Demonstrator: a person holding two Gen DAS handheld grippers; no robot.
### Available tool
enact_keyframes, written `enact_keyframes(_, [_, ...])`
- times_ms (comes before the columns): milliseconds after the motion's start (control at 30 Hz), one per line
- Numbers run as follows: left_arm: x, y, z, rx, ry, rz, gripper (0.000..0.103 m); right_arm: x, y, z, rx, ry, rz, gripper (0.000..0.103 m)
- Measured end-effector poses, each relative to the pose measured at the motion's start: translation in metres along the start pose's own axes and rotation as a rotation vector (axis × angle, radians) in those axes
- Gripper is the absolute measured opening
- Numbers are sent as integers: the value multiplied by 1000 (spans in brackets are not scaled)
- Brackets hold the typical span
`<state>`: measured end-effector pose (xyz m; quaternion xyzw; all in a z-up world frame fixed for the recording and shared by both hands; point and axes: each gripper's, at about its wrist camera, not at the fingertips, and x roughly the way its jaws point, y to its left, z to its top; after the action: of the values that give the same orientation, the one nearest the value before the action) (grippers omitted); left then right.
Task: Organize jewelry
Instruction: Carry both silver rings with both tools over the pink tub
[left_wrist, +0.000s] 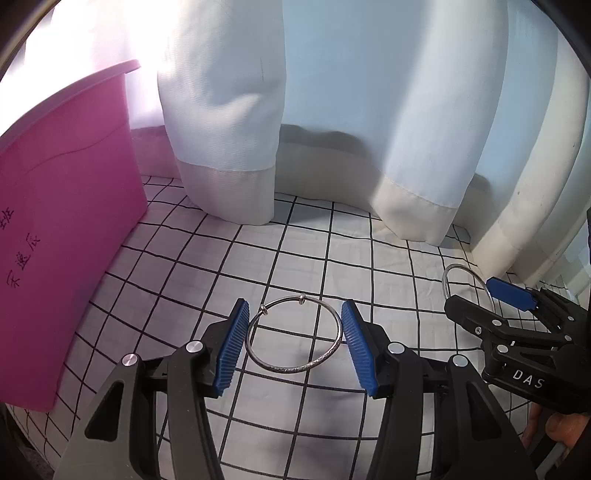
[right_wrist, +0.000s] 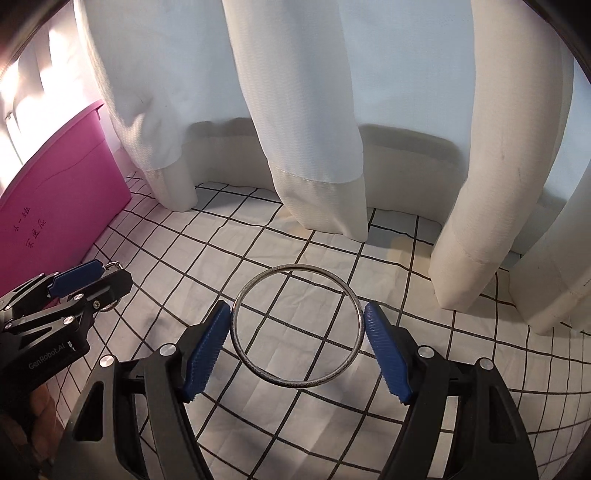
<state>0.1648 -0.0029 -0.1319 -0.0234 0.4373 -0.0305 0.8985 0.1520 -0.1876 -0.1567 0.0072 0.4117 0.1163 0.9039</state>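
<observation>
Blue pads of left gripper (left_wrist: 293, 341) are clamping beaded bangle (left_wrist: 293, 334); right gripper (right_wrist: 297, 347) is clamping plain bangle (right_wrist: 297, 325). Both are hanging above checked cloth (left_wrist: 369, 258); next, carrying toward pink bin (left_wrist: 70, 206), probably.

2 bangles (left_wrist: 293, 335) (right_wrist: 297, 325), 1 pink bin (left_wrist: 70, 236)

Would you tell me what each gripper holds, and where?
Left gripper: small bangle, pinched across its rim. Right gripper: larger bangle, likewise across its rim.
</observation>
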Motion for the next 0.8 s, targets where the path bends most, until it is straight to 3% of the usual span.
enact_keyframes(167, [-57, 11, 0, -51, -65, 42, 50, -24, 12, 10, -45, -35, 55, 72])
enact_keyframes(400, [-131, 28, 11, -116, -176, 145, 50, -70, 43, 35, -134, -149, 177, 72])
enact_keyframes(800, [-232, 119, 27, -253, -332, 303, 51, -110, 157, 92, -262, -275, 383, 72])
